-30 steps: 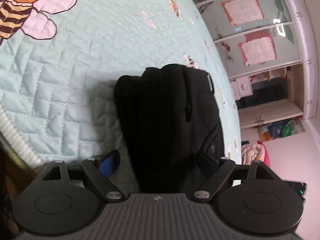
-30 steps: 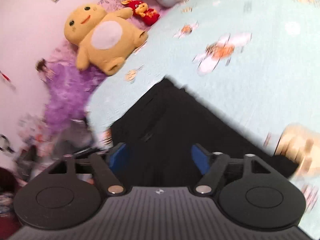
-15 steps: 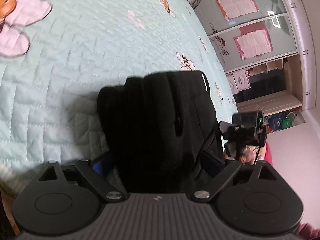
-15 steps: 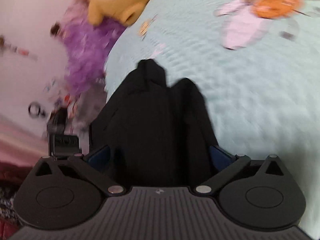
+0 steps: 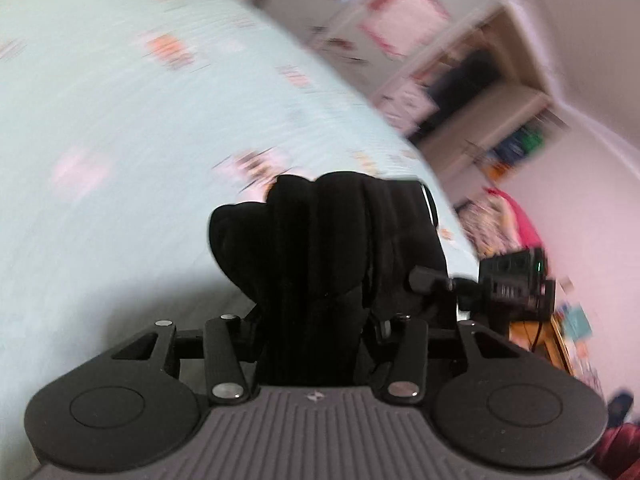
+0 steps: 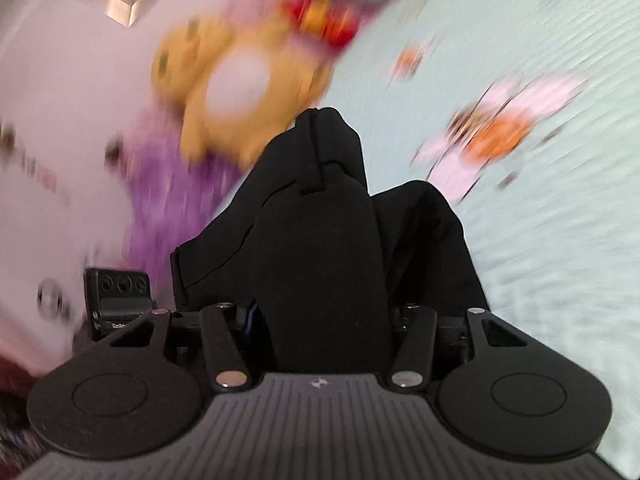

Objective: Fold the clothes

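The bed (image 5: 120, 128), under its pale green quilt, is the biggest thing before me, and both views of it are smeared, so I judge I am moving fast; a fast carry could whip loose cloth out of shape. The black garment (image 5: 332, 248) is bunched into thick folds and raised off the quilt, one bundle in each claw. My left claw (image 5: 316, 320) is closing with the cloth filling the gap between its jaws, and as far as I can see they are already pressing on it. My right claw (image 6: 328, 320) is closing the same way on its own thick wad of the garment. The risk I see is an uneven bite: a claw may catch only the outer layers, so that the inner ones sag or slide out and undo the fold. A loose flap (image 6: 208, 256) hangs off the left edge of the bundle in the right view, and it could drag on the quilt or tuck under crookedly when I lay the garment down. My claws are close to each other, the right claw's body showing just beside the bundle in the left view, so they could knock together.
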Demonstrator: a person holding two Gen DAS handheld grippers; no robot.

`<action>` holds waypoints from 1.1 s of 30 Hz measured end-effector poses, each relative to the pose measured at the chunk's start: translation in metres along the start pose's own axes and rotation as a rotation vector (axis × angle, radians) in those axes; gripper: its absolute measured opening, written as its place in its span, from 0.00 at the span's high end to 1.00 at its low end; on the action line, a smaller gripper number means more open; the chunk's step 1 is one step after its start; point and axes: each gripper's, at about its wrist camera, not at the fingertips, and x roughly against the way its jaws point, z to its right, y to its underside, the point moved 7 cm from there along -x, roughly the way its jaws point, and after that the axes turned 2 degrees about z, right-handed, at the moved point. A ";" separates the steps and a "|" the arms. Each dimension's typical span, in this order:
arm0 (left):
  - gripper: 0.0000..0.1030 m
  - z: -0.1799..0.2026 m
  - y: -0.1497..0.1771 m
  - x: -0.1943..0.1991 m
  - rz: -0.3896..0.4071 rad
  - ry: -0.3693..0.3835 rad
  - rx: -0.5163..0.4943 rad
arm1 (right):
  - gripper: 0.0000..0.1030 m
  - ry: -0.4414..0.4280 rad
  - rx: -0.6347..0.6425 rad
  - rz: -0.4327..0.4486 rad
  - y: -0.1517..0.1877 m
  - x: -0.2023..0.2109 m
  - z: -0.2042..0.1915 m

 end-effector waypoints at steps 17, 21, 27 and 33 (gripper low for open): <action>0.30 -0.064 -0.085 -0.141 0.003 -0.299 -0.034 | 0.32 0.410 -0.361 0.379 -0.039 0.021 0.108; 0.32 -0.031 -0.094 -0.104 0.157 -0.322 -0.070 | 0.32 0.504 -0.244 0.510 -0.031 0.065 0.075; 0.30 0.040 -0.094 -0.123 0.124 -0.117 -0.139 | 0.33 0.312 -0.169 0.528 -0.037 0.064 0.029; 0.40 -0.017 -0.076 -0.191 0.033 -0.334 -0.143 | 0.57 0.273 -0.360 0.512 -0.067 0.029 0.091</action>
